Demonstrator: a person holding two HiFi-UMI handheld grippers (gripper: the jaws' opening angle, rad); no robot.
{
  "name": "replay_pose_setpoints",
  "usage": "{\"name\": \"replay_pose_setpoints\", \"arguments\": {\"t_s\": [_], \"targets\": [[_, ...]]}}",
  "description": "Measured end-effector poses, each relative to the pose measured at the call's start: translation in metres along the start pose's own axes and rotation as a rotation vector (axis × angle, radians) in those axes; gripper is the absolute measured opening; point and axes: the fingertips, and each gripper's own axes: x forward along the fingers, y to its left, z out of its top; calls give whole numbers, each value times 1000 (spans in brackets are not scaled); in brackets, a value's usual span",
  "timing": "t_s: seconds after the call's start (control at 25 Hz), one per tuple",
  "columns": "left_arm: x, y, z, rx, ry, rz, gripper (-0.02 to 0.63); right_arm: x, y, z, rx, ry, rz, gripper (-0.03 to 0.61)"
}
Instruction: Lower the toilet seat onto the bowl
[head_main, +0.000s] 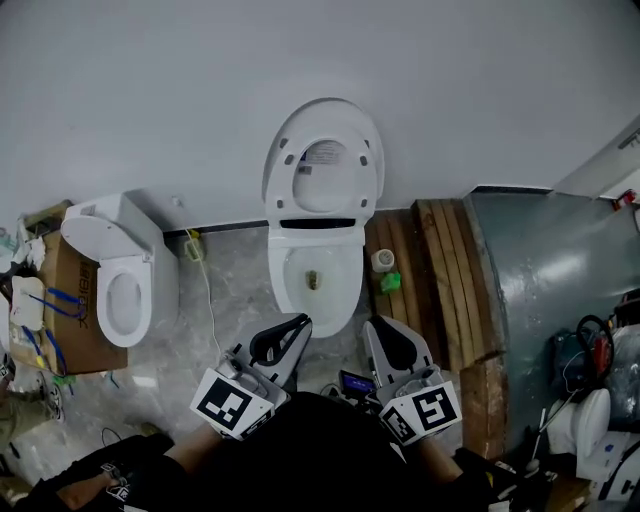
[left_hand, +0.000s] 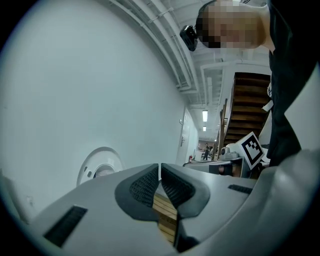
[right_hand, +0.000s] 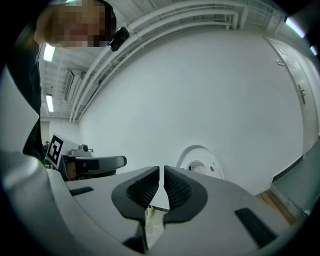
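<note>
Jaws of left gripper (head_main: 290, 338) and right gripper (head_main: 385, 340), lower centre, are fully closed and empty. Beyond them, the white ceramic toilet bowl (head_main: 346, 282) lies uncovered; its white oval seat (head_main: 284, 176) stands upright against the wall, so lowering appears unstarted.

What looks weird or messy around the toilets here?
The seat of the middle toilet stands up against the wall. A second toilet sits right beside a cardboard box, a thin cord trails across the floor between the toilets, and wooden planks lie stacked at the right.
</note>
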Motion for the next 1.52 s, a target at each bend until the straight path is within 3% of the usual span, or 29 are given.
{"name": "replay_pose_setpoints", "arguments": {"t_s": [0.28, 0.48, 0.64, 0.92, 1.08, 1.36, 1.52], "targets": [[15, 85, -1, -15, 105, -12, 27, 58, -10, 9, -7, 26, -116, 52], [36, 151, 14, -6, 68, 28, 28, 87, -25, 17, -23, 43, -183, 52], [60, 179, 19, 80, 127, 38, 28, 95, -52, 20, -38, 69, -225, 52], [120, 223, 31, 195, 100, 114, 28, 125, -116, 32, -90, 93, -231, 52], [156, 240, 22, 201, 151, 186, 28, 150, -157, 42, -75, 85, -173, 52], [224, 265, 8, 307, 255, 268, 28, 215, -221, 54, -174, 120, -42, 54], [262, 293, -3, 346, 308, 334, 39, 246, -242, 56, -161, 144, 31, 68]]}}
